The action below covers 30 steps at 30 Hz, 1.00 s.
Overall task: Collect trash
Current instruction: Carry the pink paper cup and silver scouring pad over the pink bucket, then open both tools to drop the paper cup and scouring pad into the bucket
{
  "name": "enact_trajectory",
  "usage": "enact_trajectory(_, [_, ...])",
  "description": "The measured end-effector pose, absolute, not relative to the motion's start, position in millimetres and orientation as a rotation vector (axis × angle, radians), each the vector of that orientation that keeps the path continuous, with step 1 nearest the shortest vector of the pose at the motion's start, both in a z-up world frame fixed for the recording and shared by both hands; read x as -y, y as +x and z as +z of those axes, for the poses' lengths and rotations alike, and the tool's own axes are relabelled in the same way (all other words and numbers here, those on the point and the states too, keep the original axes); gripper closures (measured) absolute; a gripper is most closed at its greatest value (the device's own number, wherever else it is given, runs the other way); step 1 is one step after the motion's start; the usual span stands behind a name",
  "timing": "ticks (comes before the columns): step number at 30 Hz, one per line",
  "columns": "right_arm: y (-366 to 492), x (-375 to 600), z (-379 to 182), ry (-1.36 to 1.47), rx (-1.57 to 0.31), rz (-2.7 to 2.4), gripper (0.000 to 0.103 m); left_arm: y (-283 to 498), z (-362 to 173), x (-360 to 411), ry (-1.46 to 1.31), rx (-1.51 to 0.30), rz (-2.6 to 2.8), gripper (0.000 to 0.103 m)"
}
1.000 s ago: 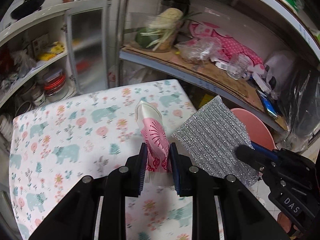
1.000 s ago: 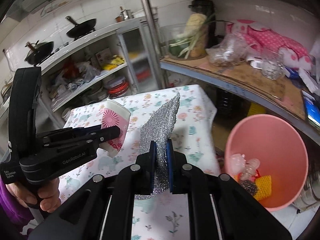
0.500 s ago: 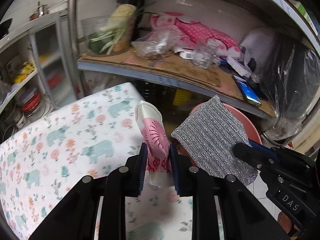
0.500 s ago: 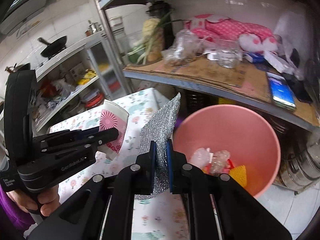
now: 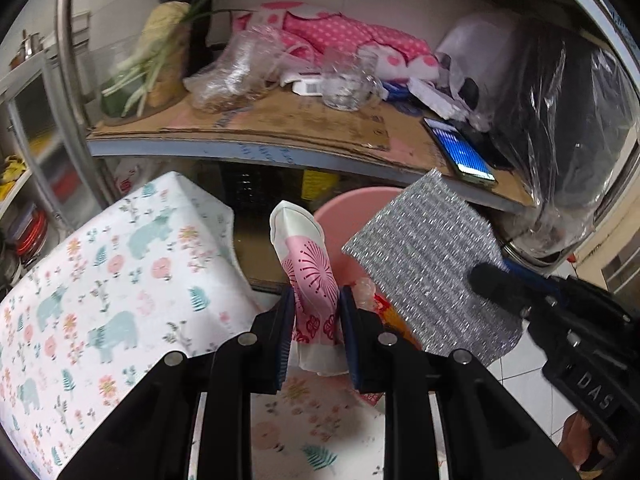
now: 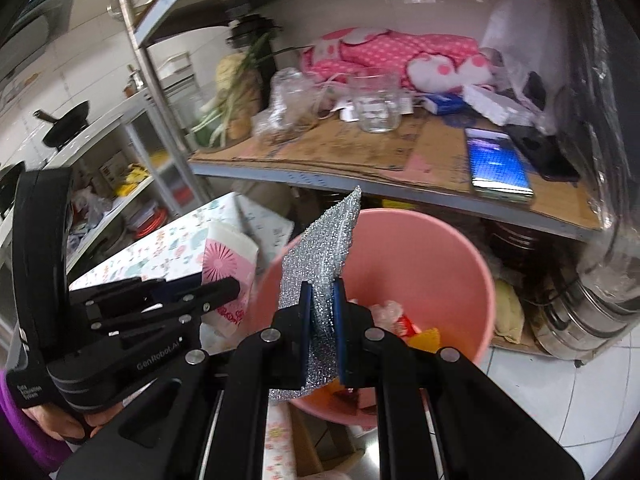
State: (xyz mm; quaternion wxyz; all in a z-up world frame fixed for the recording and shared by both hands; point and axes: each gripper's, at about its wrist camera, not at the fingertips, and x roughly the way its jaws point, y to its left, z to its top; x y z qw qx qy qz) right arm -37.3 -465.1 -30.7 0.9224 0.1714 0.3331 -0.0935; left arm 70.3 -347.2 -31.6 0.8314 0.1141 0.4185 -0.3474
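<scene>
Shelf [image 6: 360, 164]: a cardboard-lined rack runs across the back of both views, crowded with a glass jar [image 6: 376, 110], pink polka-dot cloth [image 5: 344, 38], leafy greens [image 5: 152, 68] and a lit phone [image 6: 498, 168].
Table [image 5: 100, 288]: your floral cloth with pale animals fills the lower left of the left wrist view; its corner ends just short of the bin.
Pink bin [image 6: 448, 264]: it stands on the white floor tiles under the shelf edge, open-topped, already holding crumpled wrappers and a yellow scrap [image 6: 426, 338].
Silver scouring cloth [image 6: 324, 264]: you hold it upright over the near rim of the bin, its top corner pointing up toward the shelf.
Paper cup [image 5: 310, 276]: pink with a starburst print and squashed flat, it sits in the air between the table corner and the bin, mouth upward.
Right gripper [image 6: 320, 320]: your jaws are pressed together on the lower part of the silver cloth.
Left gripper [image 5: 316, 328]: your jaws stand part-way apart and pinch the flattened cup's base on both sides.
Your hands: fingers and a purple sleeve [image 6: 24, 432] show behind the left handle in the right wrist view.
</scene>
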Motion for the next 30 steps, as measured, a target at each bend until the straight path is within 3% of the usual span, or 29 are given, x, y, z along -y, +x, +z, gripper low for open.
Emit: enact_trajectory(30, [-28.4,497.6,-75.8,0.341,-0.799,-0.315,0.093,74.5,-81.9,415.4,0.33,-0.953,-0.806,0.081])
